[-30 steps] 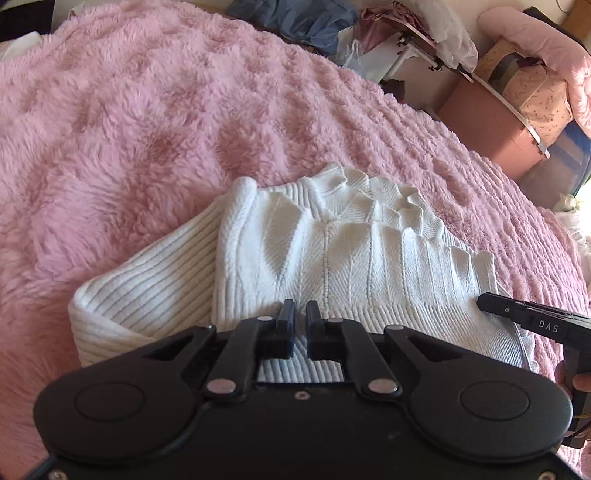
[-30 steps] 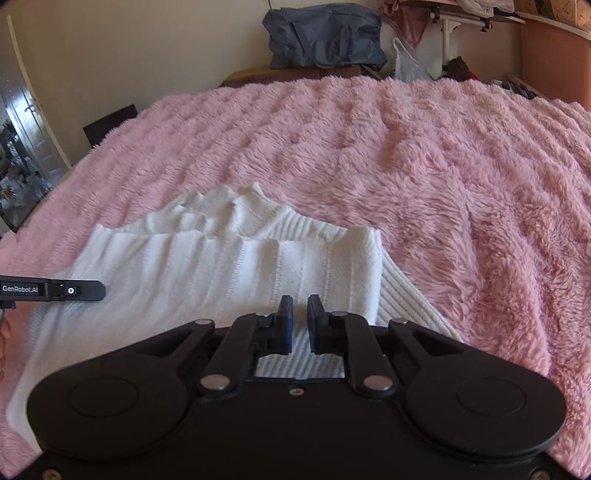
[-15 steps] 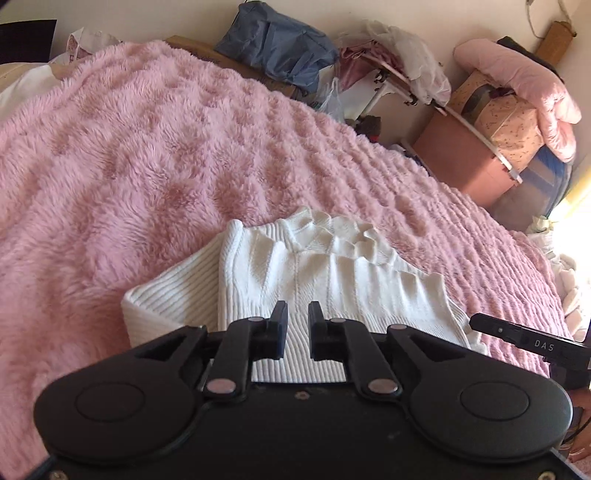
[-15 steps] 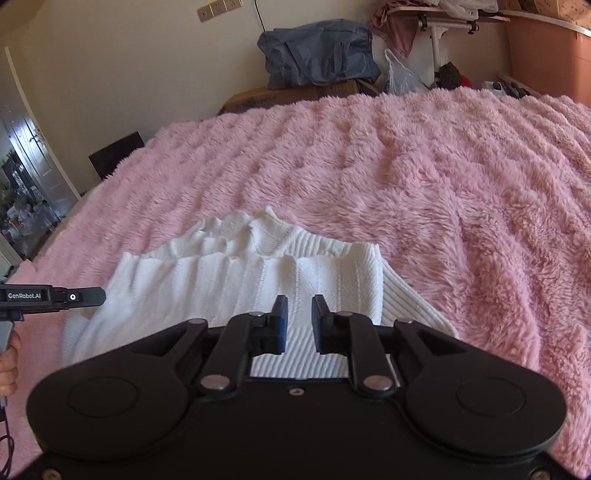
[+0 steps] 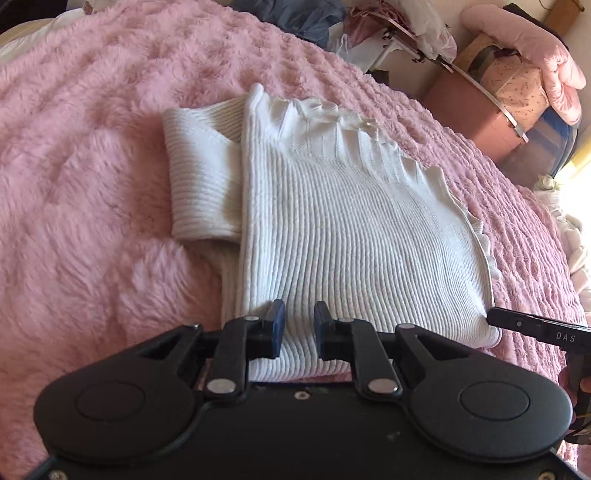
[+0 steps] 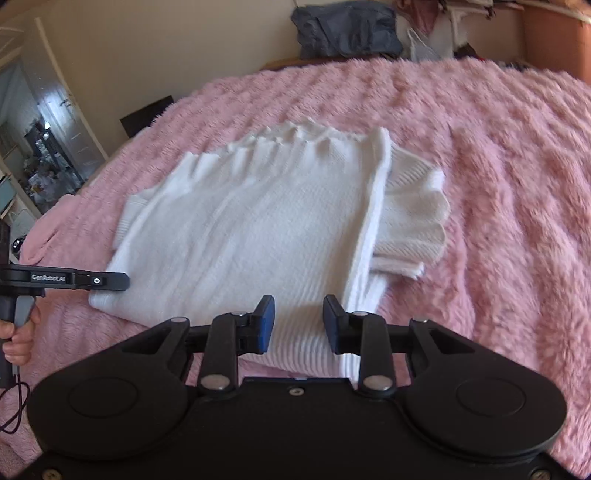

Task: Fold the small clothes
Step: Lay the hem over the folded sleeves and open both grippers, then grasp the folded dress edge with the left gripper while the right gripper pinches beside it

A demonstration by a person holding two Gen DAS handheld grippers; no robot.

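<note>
A white ribbed knit sweater [image 5: 351, 221] [image 6: 266, 229] lies flat on the fluffy pink blanket [image 5: 92, 147] [image 6: 498, 166], ruffled collar at the far end. One sleeve [image 5: 199, 177] [image 6: 410, 218] is tucked beside and partly under the body. My left gripper [image 5: 298, 321] hovers over the near hem at its left part, jaws opening, pads clear of the cloth. My right gripper [image 6: 298, 317] is over the hem's right part, jaws opening wider, also gripping nothing. Each view shows the other gripper's finger at the hem's opposite corner.
Pink and brown storage boxes with pink bedding [image 5: 517, 85] stand beyond the bed's far right edge. A blue bag [image 6: 347, 33] rests against the far wall. A doorway [image 6: 37, 140] opens at the left. A hand [image 6: 18, 339] holds the left gripper's handle.
Both grippers went from shut to parted and drew back toward the near side. More of the sweater's length shows now, and it lies flat.
</note>
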